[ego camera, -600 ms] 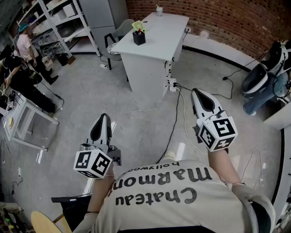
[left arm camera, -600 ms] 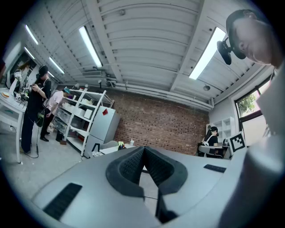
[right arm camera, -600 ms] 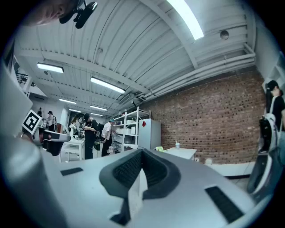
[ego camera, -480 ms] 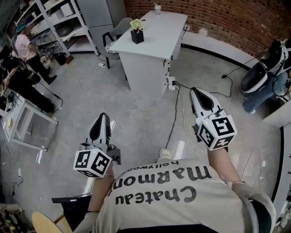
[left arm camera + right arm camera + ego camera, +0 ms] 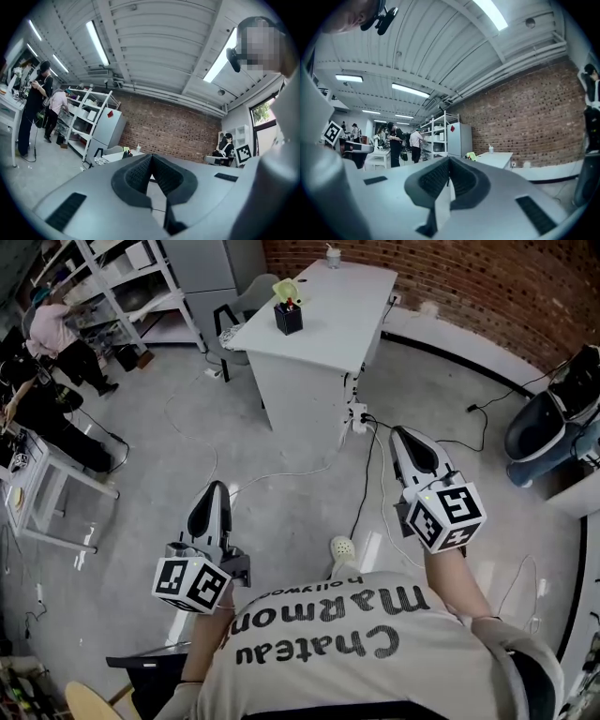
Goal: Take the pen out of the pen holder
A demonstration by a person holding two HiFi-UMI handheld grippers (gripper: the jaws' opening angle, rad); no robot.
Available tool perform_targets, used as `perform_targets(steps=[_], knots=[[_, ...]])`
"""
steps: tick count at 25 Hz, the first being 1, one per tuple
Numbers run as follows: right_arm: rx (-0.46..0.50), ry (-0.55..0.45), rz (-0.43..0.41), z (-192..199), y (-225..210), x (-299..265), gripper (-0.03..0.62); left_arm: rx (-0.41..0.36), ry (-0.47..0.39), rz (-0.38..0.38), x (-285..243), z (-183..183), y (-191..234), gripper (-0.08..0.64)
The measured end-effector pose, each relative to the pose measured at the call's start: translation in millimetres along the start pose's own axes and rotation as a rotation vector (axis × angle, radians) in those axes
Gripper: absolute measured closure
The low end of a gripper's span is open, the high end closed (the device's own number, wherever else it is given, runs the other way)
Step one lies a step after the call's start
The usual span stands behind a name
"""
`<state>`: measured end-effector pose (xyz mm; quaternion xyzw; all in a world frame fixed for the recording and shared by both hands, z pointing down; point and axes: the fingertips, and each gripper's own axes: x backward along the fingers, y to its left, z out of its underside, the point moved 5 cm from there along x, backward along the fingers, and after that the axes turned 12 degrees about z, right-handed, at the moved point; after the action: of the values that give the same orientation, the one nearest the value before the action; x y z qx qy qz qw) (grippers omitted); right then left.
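Jaws pressed together and empty on both left gripper and right gripper. Both are held level, out front of the torso, pointing toward desk. Pen holder stands at the desk's left edge, well apart from both. Pen probably inside, too small to be sure.
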<state>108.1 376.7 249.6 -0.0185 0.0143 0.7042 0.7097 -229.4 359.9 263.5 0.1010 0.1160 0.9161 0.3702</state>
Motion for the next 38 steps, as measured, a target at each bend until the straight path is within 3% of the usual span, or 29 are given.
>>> perform_targets(steps=[15,23,38], knots=[[-0.033,-0.062,-0.117,-37,-75,-182,0.589,-0.018,-0.083,-0.037,-156,-23,49,0.56],[-0.1,0.006,-0.174,-9,-105,-241,0.589,0.034,-0.08,-0.087,-199,4,66,0.56],[-0.166,0.138,-0.211,42,-100,-318,0.589,0.057,-0.023,-0.103,-249,20,118,0.56]])
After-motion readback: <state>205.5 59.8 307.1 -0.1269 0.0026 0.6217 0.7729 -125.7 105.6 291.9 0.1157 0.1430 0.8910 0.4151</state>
